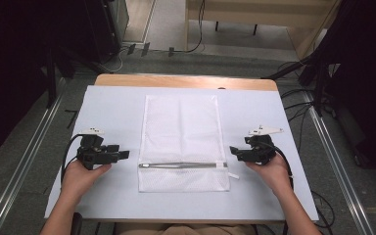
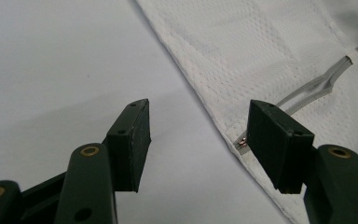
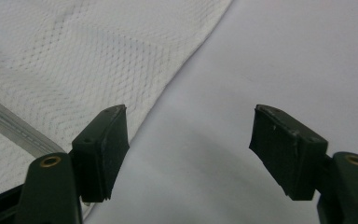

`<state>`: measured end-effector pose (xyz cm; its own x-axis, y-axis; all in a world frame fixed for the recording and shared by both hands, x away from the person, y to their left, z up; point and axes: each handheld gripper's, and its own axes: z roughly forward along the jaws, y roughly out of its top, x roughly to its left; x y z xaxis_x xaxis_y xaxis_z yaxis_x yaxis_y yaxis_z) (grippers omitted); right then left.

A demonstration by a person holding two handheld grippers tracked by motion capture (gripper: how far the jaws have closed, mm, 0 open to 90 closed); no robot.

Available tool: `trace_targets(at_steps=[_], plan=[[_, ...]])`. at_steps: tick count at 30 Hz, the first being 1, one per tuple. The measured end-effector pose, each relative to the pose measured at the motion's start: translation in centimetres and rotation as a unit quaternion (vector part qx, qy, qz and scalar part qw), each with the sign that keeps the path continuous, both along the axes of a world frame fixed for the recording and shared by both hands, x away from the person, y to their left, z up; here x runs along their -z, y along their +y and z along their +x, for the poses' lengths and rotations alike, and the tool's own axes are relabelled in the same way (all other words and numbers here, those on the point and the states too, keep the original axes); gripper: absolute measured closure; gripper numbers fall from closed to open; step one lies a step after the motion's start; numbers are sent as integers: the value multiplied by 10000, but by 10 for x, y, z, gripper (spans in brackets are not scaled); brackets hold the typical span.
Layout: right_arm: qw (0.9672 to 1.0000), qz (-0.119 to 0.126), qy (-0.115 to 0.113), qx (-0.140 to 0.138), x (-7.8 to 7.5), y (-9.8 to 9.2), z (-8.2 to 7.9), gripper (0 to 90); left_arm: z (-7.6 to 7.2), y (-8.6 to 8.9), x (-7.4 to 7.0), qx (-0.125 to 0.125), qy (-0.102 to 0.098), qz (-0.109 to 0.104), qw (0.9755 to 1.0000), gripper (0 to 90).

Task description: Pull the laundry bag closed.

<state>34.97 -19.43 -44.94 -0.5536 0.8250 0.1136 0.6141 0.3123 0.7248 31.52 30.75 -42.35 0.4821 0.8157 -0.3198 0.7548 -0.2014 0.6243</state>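
Your left gripper at 9 o'clock, right gripper at 3 | jaws spread, empty | flanking mesh bag, ready to grab the zipper ends.

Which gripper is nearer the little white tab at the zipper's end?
Right. The right gripper sits just beside the white tab, above it in the high view; the left gripper is across the mesh bag.

Even overhead light — soft, slightly blurry.

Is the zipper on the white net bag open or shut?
Shut, it seems: the zipper on the mesh bag lies as one thin closed line, no gap showing.
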Motion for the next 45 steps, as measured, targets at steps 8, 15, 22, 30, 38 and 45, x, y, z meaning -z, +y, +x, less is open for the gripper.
trace_targets(at_steps=[8, 15, 22, 30, 38, 45], plan=[[10000, -39, -4, -19, -1, 0, -1, 337, 0, 1, 0, -8, 9, 20, 10000, 403], [9999, -106, 24, -54, 0, 0, -1, 352, 0, 1, -1, -15, -2, -21, 10000, 404], [9999, -106, 40, -54, 0, 0, -1, 360, 0, 2, 0, -21, 40, -38, 10000, 405], [10000, -54, 53, -32, -1, 0, -1, 367, 0, 2, 0, -47, 71, 51, 10000, 405], [9999, 1, 57, -153, -4, 6, -5, 391, 0, 4, -1, -72, 62, 22, 10000, 407], [9996, 39, 53, -288, -7, 13, -9, 410, 0, 4, -1, -61, 68, 8, 10000, 406]])
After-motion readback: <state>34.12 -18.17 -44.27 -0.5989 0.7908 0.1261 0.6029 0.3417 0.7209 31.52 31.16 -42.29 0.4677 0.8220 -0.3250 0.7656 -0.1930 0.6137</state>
